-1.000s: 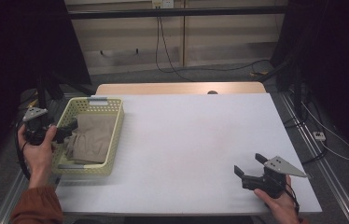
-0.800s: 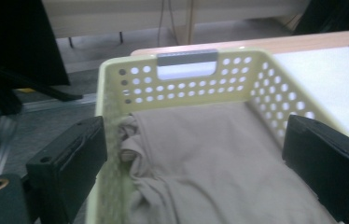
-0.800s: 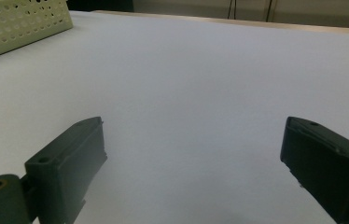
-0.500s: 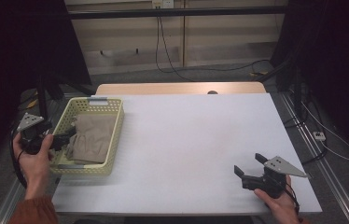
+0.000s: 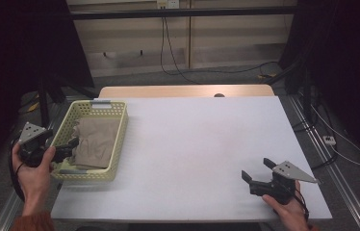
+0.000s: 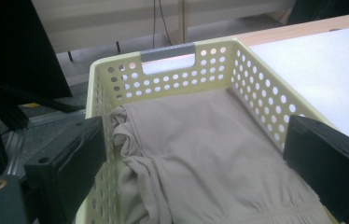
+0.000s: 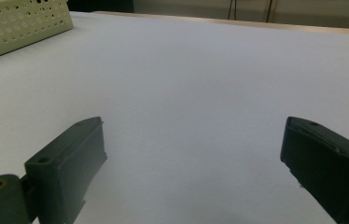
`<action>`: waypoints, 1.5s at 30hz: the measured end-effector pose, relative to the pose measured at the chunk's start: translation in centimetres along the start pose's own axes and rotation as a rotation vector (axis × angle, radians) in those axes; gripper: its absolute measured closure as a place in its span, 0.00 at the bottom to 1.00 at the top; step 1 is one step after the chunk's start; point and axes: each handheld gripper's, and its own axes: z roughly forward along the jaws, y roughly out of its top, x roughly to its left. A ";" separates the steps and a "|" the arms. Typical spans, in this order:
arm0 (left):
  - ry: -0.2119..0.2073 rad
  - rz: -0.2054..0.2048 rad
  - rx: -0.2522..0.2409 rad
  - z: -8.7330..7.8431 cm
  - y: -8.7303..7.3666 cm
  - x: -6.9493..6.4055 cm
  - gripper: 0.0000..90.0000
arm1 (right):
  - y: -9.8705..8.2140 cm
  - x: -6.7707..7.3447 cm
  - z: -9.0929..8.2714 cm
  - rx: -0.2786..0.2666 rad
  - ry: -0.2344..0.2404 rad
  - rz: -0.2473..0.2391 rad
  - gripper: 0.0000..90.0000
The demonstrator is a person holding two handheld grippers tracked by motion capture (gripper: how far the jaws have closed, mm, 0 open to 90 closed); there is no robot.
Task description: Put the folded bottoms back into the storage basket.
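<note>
My left gripper (image 6: 191,154), jaws wide, hangs over the basket (image 5: 116,126) at the table's (image 5: 207,139) left edge; beige cloth (image 6: 200,149) lies inside. Risk: 1 jaw catches the perforated wall & drags the basket. Right gripper (image 5: 256,175) wide, empty, nr front-right corner.

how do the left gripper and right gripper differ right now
The left gripper points into the yellow basket, over the beige cloth; the right gripper sits low over bare white table. The left is at the table's left edge, the right near its front right corner. Both are open and hold nothing.
</note>
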 end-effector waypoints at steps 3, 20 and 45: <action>-0.019 -0.003 -0.005 -0.3 0.0 -0.4 0.07 | 0.0 0.1 0.0 0.001 0.000 -0.003 0.07; -0.067 0.041 -0.042 -0.9 0.7 -3.9 0.07 | 0.0 0.0 0.0 0.002 0.001 -0.005 0.07; -0.212 0.081 -0.050 0.6 2.3 -9.9 0.08 | 0.0 0.1 -0.1 0.001 0.006 -0.004 0.07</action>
